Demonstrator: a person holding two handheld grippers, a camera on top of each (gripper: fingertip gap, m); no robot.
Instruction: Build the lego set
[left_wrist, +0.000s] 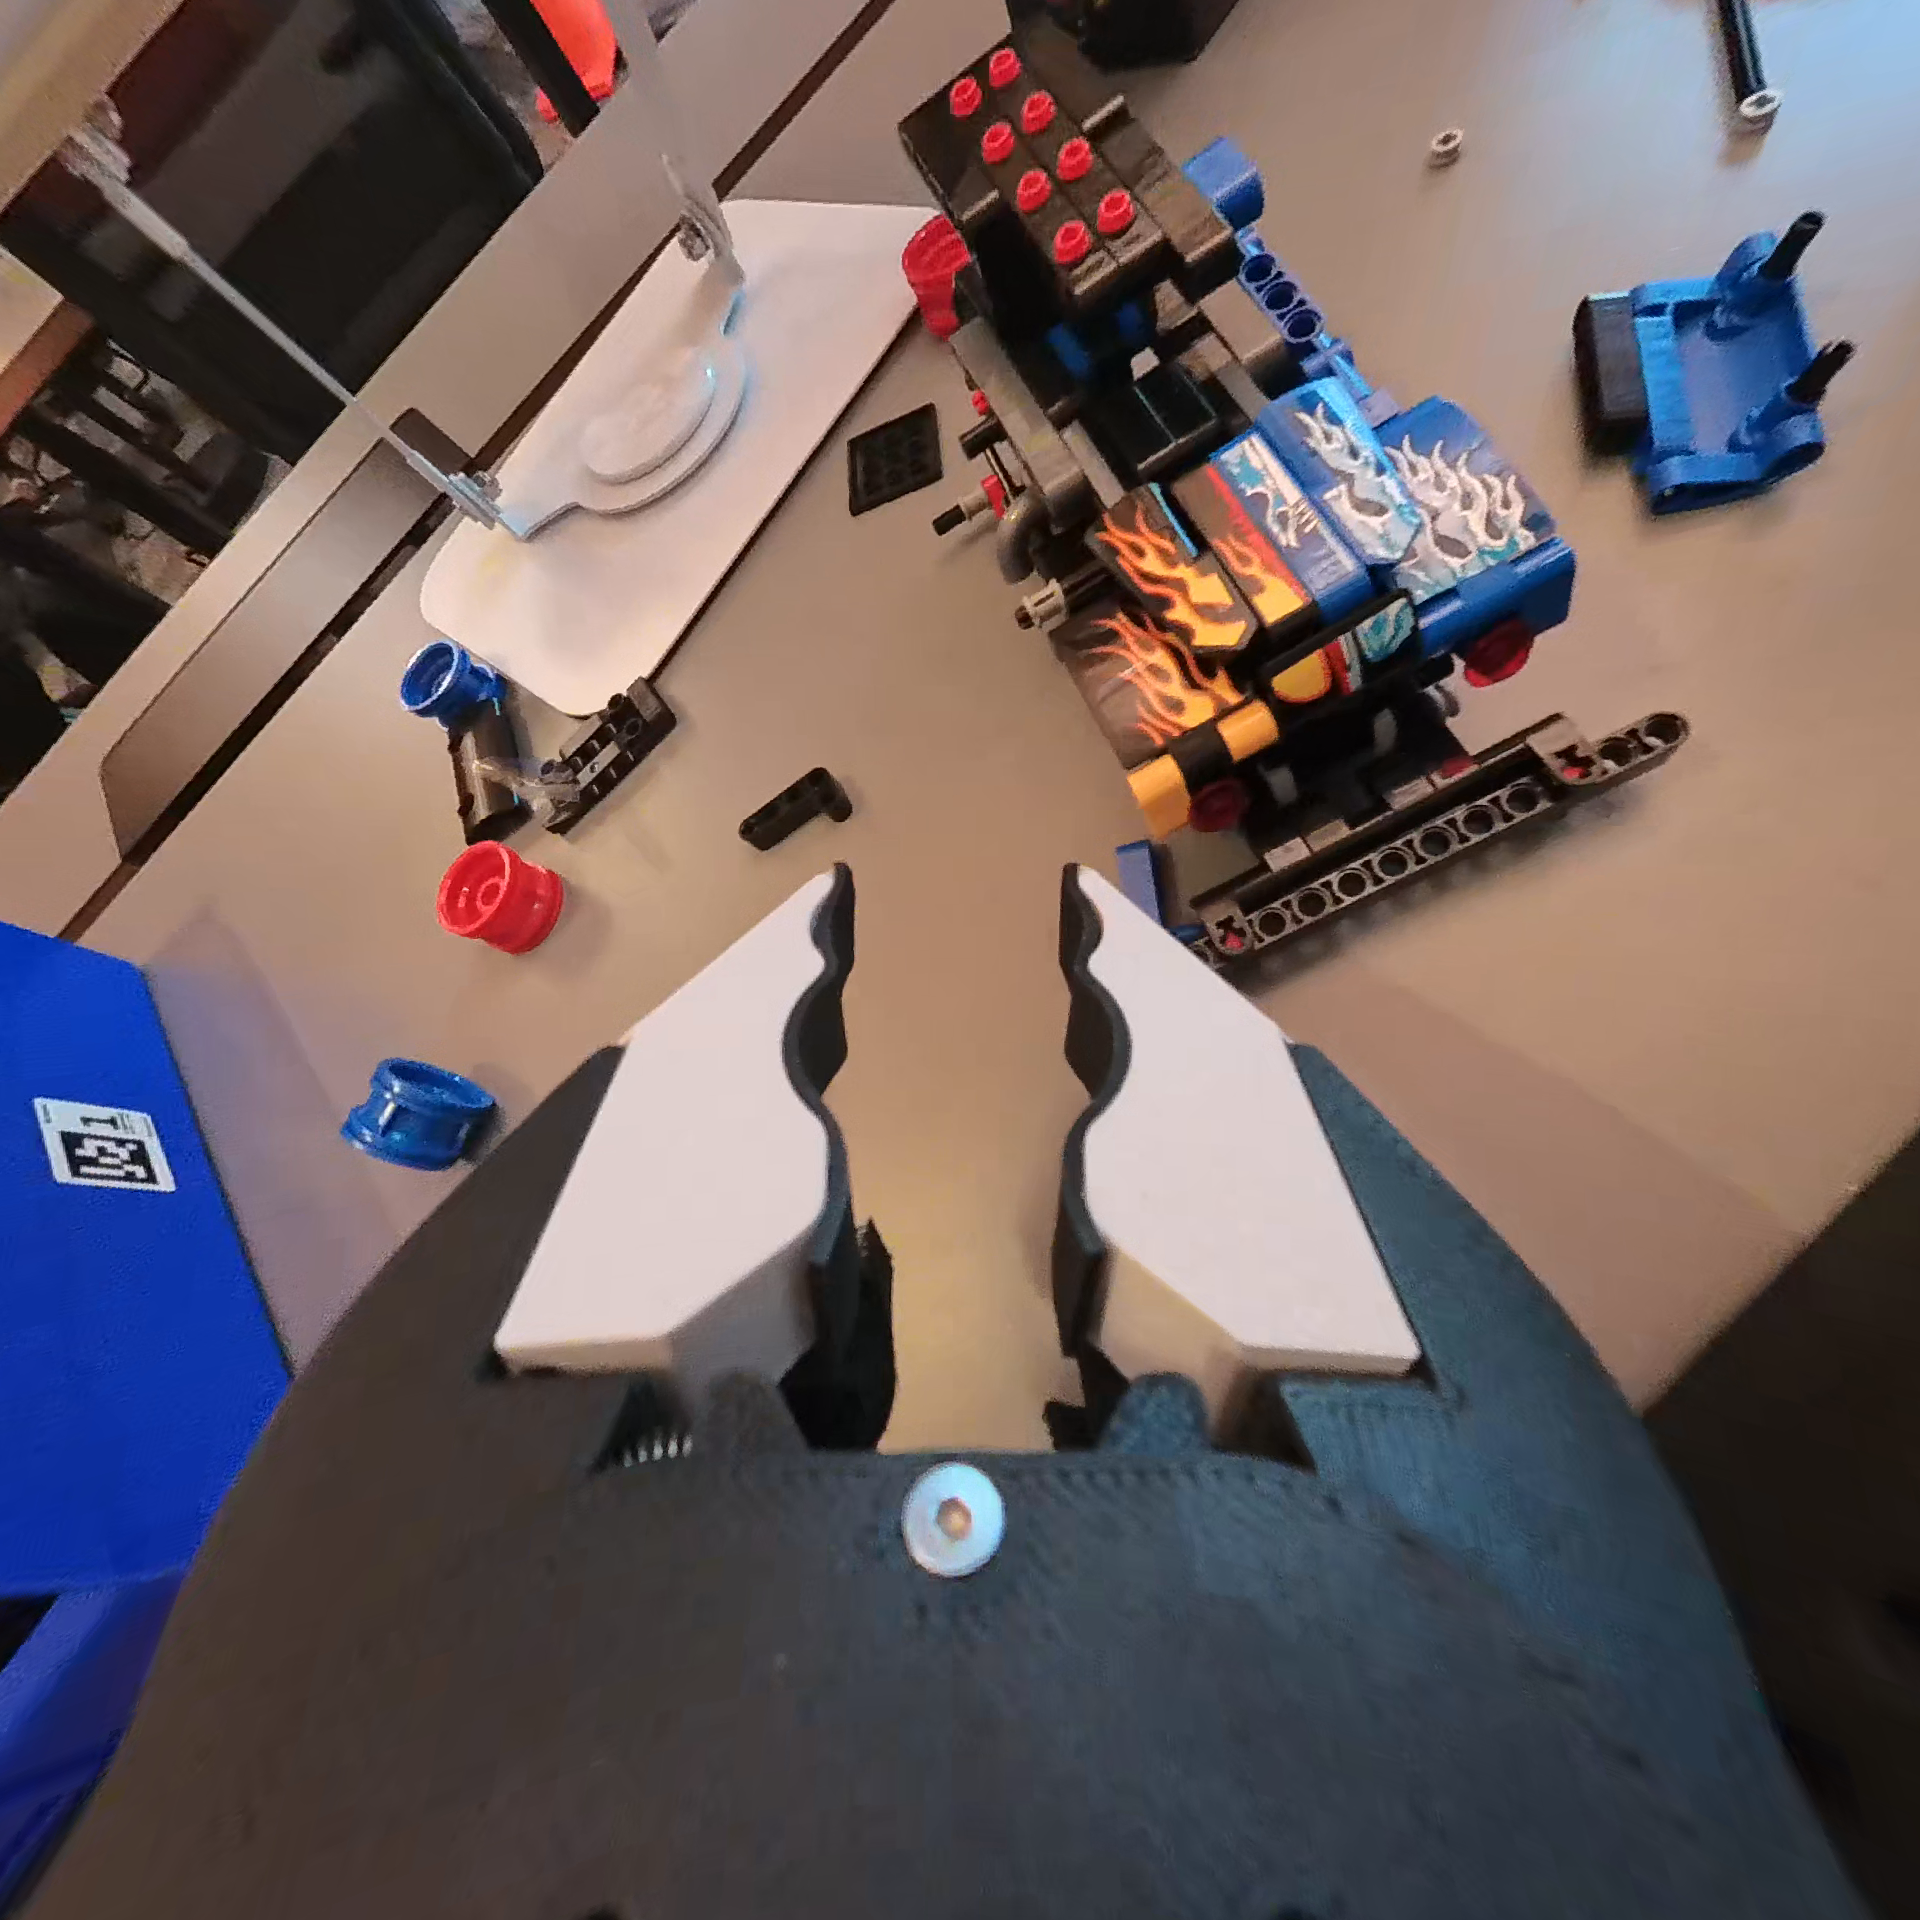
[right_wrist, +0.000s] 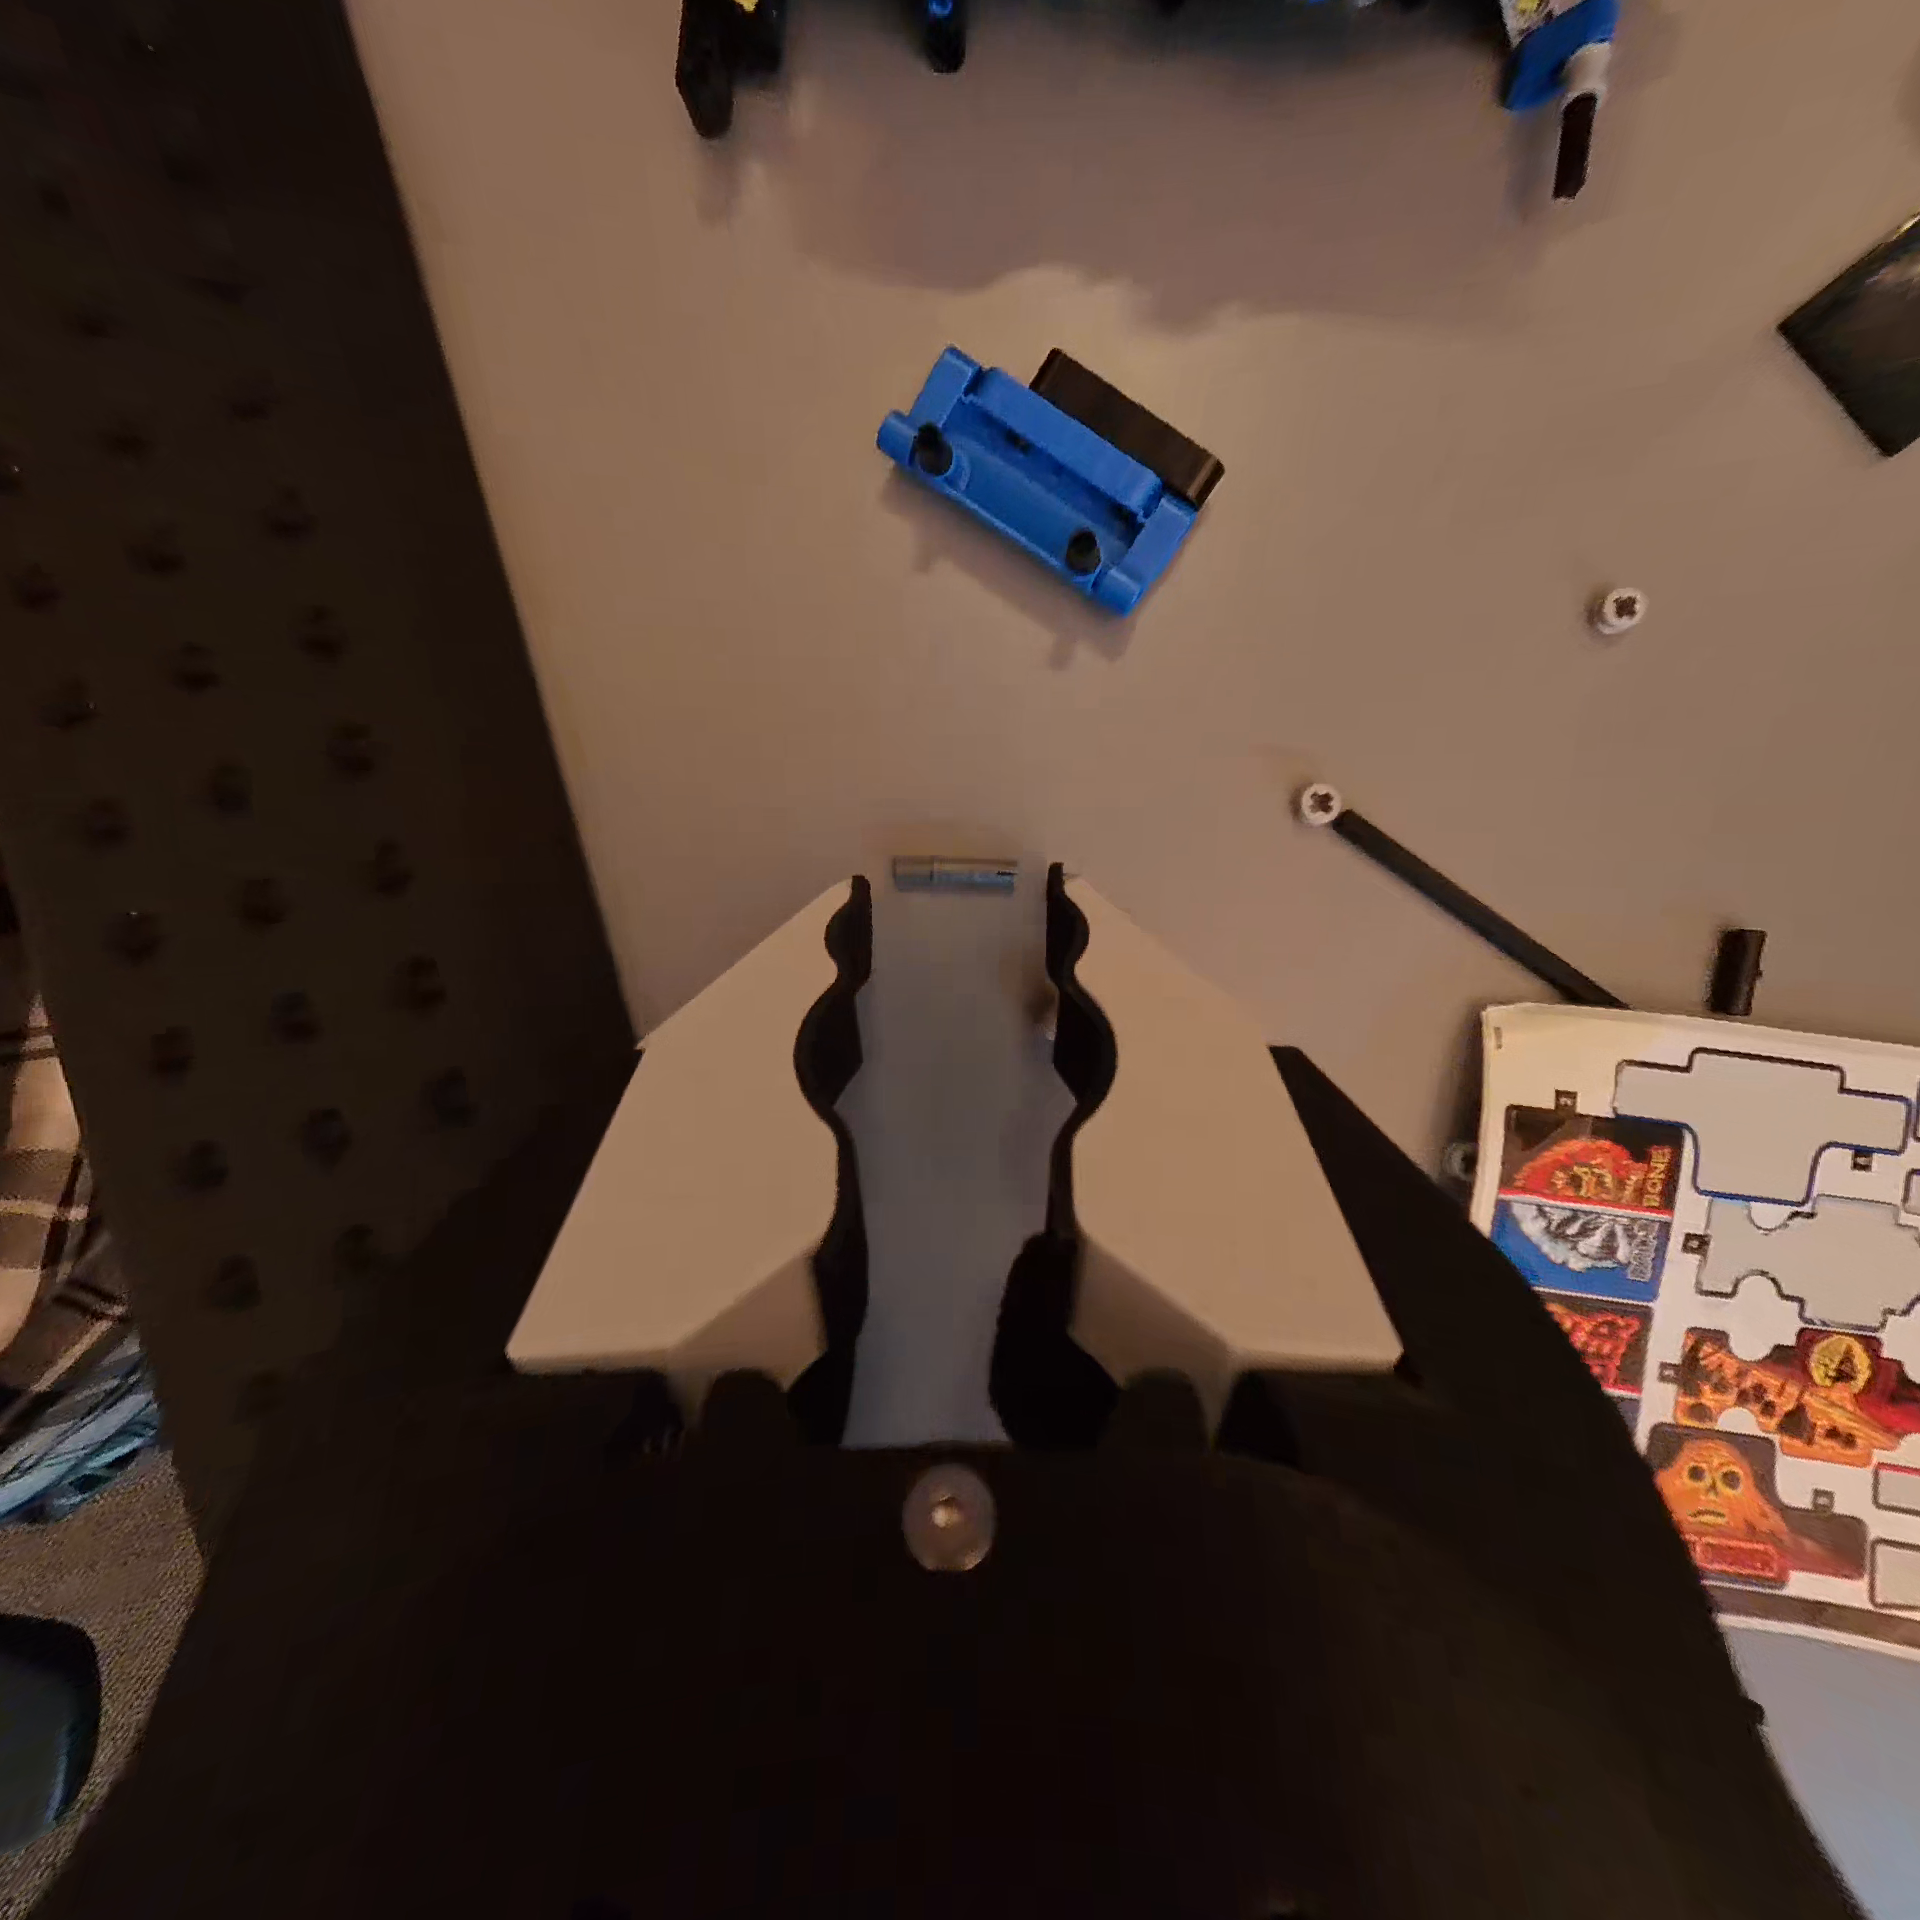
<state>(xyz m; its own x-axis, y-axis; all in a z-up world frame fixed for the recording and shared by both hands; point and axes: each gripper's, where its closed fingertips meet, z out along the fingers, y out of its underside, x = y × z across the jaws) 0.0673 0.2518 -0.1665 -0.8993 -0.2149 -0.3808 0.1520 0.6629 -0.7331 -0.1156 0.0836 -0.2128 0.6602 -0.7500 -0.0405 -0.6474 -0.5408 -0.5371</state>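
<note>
A half-built lego vehicle with flame stickers, black body and red studs lies on the grey table, ahead and right of my left gripper. That gripper is open and empty above the table. A small black angled piece lies just beyond its tips. A blue panel piece with a black part lies right of the vehicle; it also shows in the right wrist view. My right gripper is open and empty, with a small grey pin lying on the table right at its fingertips.
Red wheel hub, blue hubs, a black plate and a black-blue sub-assembly lie left. A white stand base and a blue box stand left. A sticker sheet, black axle and grey bushes lie right. My right fingertips sit around 25 cm from my left ones. The small black angled piece lies some 8 cm from my left tips, 30 cm from my right tips.
</note>
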